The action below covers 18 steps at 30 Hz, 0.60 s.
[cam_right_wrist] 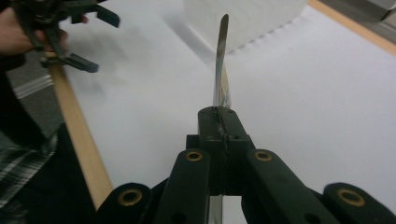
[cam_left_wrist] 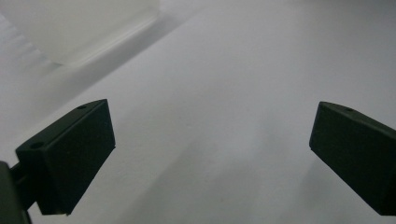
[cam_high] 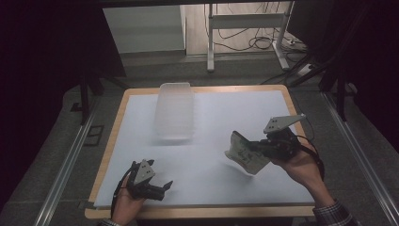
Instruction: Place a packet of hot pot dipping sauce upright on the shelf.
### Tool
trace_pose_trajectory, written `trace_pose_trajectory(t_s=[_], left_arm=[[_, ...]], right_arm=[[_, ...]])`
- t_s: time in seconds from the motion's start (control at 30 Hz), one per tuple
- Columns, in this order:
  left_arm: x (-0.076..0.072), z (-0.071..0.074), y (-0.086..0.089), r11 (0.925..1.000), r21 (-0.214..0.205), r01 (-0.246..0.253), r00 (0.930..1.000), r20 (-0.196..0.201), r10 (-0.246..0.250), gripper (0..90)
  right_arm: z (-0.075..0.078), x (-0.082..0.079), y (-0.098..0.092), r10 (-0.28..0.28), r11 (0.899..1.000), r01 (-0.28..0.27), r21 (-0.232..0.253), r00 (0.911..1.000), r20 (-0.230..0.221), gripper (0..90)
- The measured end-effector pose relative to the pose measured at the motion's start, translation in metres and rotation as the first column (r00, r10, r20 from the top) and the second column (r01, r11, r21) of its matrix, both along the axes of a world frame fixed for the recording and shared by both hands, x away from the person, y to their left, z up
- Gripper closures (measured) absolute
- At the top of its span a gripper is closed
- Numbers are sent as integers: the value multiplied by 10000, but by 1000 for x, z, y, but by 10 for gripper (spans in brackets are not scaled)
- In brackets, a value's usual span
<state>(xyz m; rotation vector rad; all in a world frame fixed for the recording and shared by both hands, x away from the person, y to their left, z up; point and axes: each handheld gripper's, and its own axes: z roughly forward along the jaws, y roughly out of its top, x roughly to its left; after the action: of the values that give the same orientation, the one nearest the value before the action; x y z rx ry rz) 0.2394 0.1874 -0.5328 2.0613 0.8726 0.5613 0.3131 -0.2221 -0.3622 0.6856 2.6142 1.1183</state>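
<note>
One flat, pale printed packet (cam_high: 245, 154) hangs above the white worktop (cam_high: 211, 141), pinched by its edge in the shut right tool (cam_high: 253, 147); so thin a grip risks slippage. Left tool (cam_high: 165, 187) waits open, empty.

A clear plastic tub (cam_high: 174, 111) sits upside down toward the far left of the white sheet (cam_high: 221, 117) covering the wooden table (cam_high: 110, 141). Beyond the table, a white metal frame (cam_high: 244, 21) stands on the floor with loose cables (cam_high: 244, 40) behind it.
</note>
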Motion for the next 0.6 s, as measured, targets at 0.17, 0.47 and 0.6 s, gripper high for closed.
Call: trace_pose_trajectory(t_s=[0.17, 0.47, 0.6], left_arm=[[0, 1, 1, 10000, -80, -44, 10000, 40, 44, 0], [0, 1, 4, 9994, -210, -282, 9996, 46, 283, 0], [0, 2, 5, 9993, -243, -285, 9996, 85, 287, 0]], right_arm=[[6, 8, -2, 17, 10000, -17, -3, 9998, 196, 894], [14, 26, 7, 134, 9998, -141, 122, 9985, 529, 895], [20, 35, 15, 268, 9996, -274, 65, 9972, 705, 894]])
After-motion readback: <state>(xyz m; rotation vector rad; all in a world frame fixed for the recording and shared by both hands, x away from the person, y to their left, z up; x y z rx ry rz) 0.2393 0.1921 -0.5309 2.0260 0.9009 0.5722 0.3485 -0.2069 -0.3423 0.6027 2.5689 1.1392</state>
